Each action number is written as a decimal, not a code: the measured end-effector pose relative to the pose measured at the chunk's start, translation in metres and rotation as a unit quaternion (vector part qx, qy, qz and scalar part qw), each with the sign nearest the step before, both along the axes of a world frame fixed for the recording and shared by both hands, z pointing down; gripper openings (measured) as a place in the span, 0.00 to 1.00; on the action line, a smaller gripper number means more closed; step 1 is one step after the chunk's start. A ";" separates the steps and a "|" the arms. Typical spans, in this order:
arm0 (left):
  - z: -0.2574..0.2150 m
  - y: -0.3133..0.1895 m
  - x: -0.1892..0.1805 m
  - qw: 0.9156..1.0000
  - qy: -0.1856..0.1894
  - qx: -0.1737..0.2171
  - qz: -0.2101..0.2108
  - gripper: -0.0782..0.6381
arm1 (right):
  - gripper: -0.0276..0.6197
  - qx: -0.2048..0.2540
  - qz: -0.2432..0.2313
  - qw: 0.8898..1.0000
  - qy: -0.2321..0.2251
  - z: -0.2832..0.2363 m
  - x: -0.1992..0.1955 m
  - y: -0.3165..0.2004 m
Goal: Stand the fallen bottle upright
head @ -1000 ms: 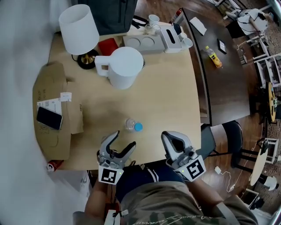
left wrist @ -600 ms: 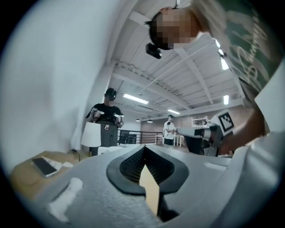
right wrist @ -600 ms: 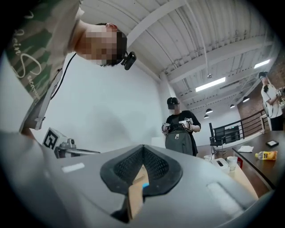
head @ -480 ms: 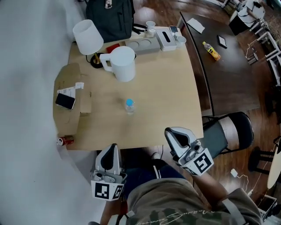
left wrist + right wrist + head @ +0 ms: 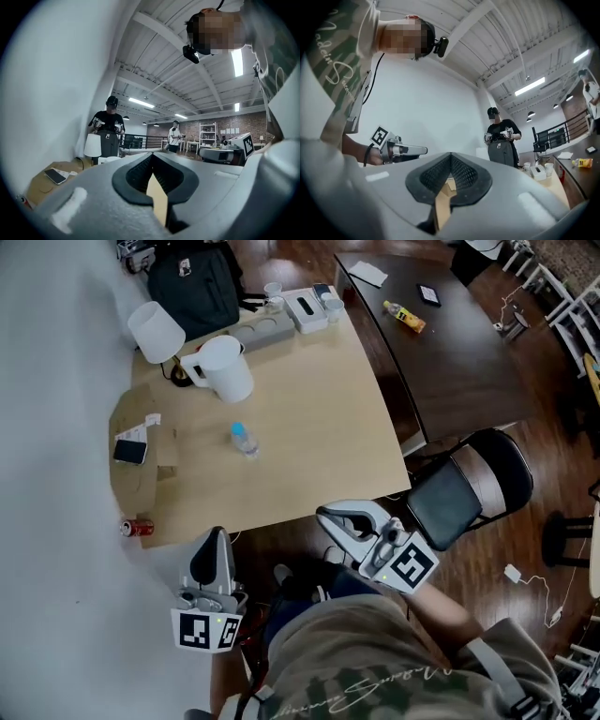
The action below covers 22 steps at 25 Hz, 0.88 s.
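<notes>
The left gripper (image 5: pixel 214 536) and right gripper (image 5: pixel 324 515) have pulled back near, both closed and empty. The bottle (image 5: pixel 243 440) stands upright, so I think the job is done.

White lamp (image 5: pixel 157 332) beside white jug (image 5: pixel 225 369), phone (image 5: pixel 130 452) on cardboard (image 5: pixel 141 418), red can (image 5: pixel 137 527) near its edge, black backpack (image 5: pixel 192 282) beyond

Blue-capped clear plastic bottle (image 5: pixel 243 440) upright mid light wooden table (image 5: pixel 319 418); white lidded jug (image 5: pixel 225 369) behind; black phone (image 5: pixel 130 452) on brown cardboard sheet (image 5: pixel 141 493), left.
</notes>
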<state>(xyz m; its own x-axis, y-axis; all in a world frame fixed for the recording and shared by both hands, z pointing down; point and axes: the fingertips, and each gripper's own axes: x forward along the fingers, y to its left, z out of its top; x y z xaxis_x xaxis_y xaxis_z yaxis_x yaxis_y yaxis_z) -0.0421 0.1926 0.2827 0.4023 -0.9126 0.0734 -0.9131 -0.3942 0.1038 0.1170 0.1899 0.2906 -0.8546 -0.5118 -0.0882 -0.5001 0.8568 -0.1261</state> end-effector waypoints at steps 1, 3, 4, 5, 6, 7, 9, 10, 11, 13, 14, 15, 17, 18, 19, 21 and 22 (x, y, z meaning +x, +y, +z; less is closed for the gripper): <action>-0.004 0.001 0.001 1.000 -0.007 0.005 0.004 0.12 | 0.05 0.007 0.008 1.000 0.004 -0.004 0.001 0.002; -0.010 0.003 -0.001 1.000 -0.019 0.012 0.011 0.12 | 0.05 0.016 0.026 0.999 0.009 -0.011 0.003 0.006; -0.011 0.005 -0.003 1.000 -0.021 0.013 0.012 0.12 | 0.05 0.019 0.034 0.999 0.011 -0.013 0.003 0.007; -0.011 0.006 -0.006 1.000 -0.021 0.013 0.013 0.12 | 0.05 0.022 0.039 0.999 0.014 -0.015 0.002 0.008; -0.011 0.008 -0.008 1.000 -0.019 0.012 0.014 0.12 | 0.05 0.025 0.042 0.999 0.017 -0.017 0.000 0.010; -0.010 0.010 -0.011 1.000 -0.018 0.011 0.015 0.12 | 0.05 0.030 0.042 0.998 0.023 -0.019 -0.002 0.013; -0.012 0.014 -0.016 1.000 -0.022 0.012 0.014 0.12 | 0.05 0.038 0.041 0.998 0.034 -0.020 -0.006 0.018; -0.013 0.017 -0.019 1.000 -0.024 0.012 0.013 0.12 | 0.05 0.039 0.043 0.998 0.034 -0.020 -0.008 0.020; -0.014 0.020 -0.021 1.000 -0.024 0.012 0.013 0.12 | 0.05 0.038 0.046 0.998 0.033 -0.021 -0.009 0.022; -0.013 0.024 -0.025 1.000 -0.021 0.012 0.013 0.12 | 0.05 0.038 0.052 0.997 0.033 -0.023 -0.012 0.026; -0.013 0.026 -0.027 1.000 -0.020 0.012 0.015 0.12 | 0.05 0.039 0.054 0.997 0.033 -0.023 -0.014 0.028; -0.012 0.027 -0.029 1.000 -0.020 0.011 0.015 0.12 | 0.05 0.040 0.055 0.997 0.034 -0.024 -0.015 0.030; -0.013 0.031 -0.033 1.000 -0.020 0.009 0.013 0.12 | 0.05 0.042 0.055 0.997 0.035 -0.026 -0.020 0.034; -0.013 0.033 -0.036 1.000 -0.019 0.009 0.012 0.12 | 0.05 0.044 0.054 0.997 0.035 -0.027 -0.022 0.037; -0.013 0.034 -0.038 1.000 -0.019 0.009 0.011 0.12 | 0.05 0.046 0.053 0.997 0.035 -0.028 -0.024 0.039; -0.012 0.036 -0.039 1.000 -0.019 0.010 0.011 0.12 | 0.05 0.048 0.054 0.997 0.038 -0.029 -0.026 0.042; -0.012 0.036 -0.039 1.000 -0.020 0.010 0.011 0.12 | 0.05 0.048 0.056 0.997 0.040 -0.030 -0.026 0.044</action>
